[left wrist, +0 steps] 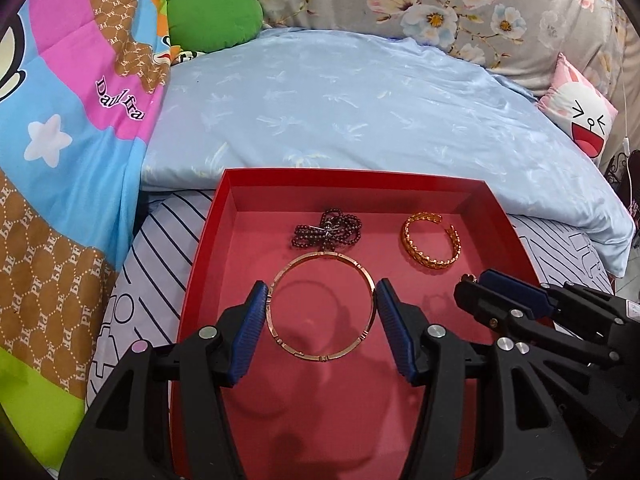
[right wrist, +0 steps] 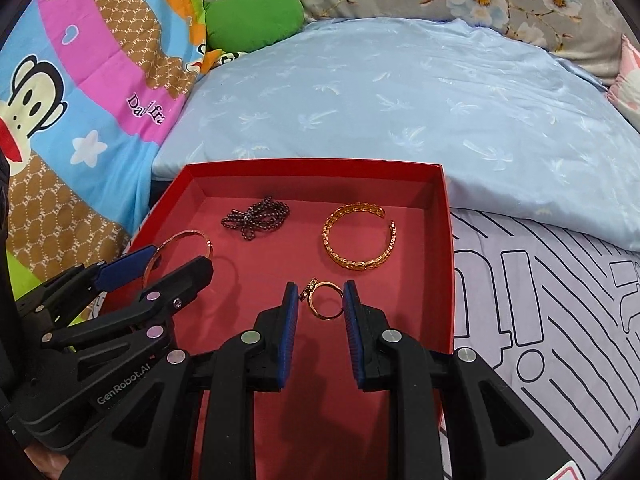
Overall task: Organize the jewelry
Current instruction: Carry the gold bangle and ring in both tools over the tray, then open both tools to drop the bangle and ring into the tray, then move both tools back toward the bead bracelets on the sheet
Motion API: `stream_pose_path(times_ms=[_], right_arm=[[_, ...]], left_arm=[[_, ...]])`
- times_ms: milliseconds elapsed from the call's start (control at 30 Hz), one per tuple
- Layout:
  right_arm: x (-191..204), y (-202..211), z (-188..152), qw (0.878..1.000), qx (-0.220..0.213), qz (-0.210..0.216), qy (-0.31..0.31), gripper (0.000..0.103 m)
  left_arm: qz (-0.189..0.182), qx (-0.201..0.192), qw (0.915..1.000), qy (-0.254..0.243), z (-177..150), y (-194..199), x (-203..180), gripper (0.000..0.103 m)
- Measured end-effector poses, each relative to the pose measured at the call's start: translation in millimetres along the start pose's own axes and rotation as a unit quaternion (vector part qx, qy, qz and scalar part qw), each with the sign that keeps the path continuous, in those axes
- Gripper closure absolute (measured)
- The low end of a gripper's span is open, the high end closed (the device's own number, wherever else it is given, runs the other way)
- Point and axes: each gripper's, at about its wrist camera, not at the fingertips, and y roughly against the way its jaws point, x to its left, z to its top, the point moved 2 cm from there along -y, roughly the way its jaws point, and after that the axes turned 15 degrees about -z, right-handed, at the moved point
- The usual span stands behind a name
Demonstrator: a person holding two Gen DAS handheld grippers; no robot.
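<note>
A red tray [left wrist: 344,174] lies on the bed. My left gripper [left wrist: 320,294] is shut on a thin rose-gold bangle [left wrist: 323,255]; its blue pads press the bangle's two sides and hold it just above the tray floor. To its right, my right gripper [right wrist: 322,294] is shut on a small gold ring [right wrist: 325,317] with a studded top, also over the tray. At the back of the tray lie a dark beaded bracelet [left wrist: 326,230] and an open gold chain-link cuff [left wrist: 432,260]. The right wrist view shows the left gripper [right wrist: 178,260] and the bangle [right wrist: 188,233] at the tray's left wall.
A pale blue pillow [left wrist: 340,112] lies right behind the tray. A colourful cartoon quilt [left wrist: 60,140] rises on the left, with a green cushion [left wrist: 212,16] behind it. Floral fabric [left wrist: 440,4] and a pink rabbit cushion [left wrist: 580,116] are at the back right. A line-patterned sheet [right wrist: 540,320] lies beside the tray.
</note>
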Motion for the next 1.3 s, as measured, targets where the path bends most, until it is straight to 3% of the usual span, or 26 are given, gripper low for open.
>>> stream_pose_path(times_ms=[133,267,567,1000,1300], right_arm=[[-3,5,-1,1.0,-0.013,-0.012,-0.003,0.07],[-9,14,-4,1.0,-0.015,-0.003,-0.014,0.068],[-15,70,-30,0.999,-0.051,0.005,-0.009,0.063],[-18,145,-105,0.998,-0.062,0.012,-0.014,0.063],[-24,172,-161,0.999,-0.049,0.003,-0.012,0.063]], left_arm=[[0.009,-0.006,0.9999,-0.003,0,2,0,0.046],[0.013,-0.016,0.9998,0.002,0,9,1,0.04],[0.005,-0.043,0.999,0.01,-16,58,-6,0.04],[0.008,-0.062,0.998,-0.006,-80,141,-35,0.04],[0.028,-0.038,0.9988,0.008,-149,178,-22,0.039]])
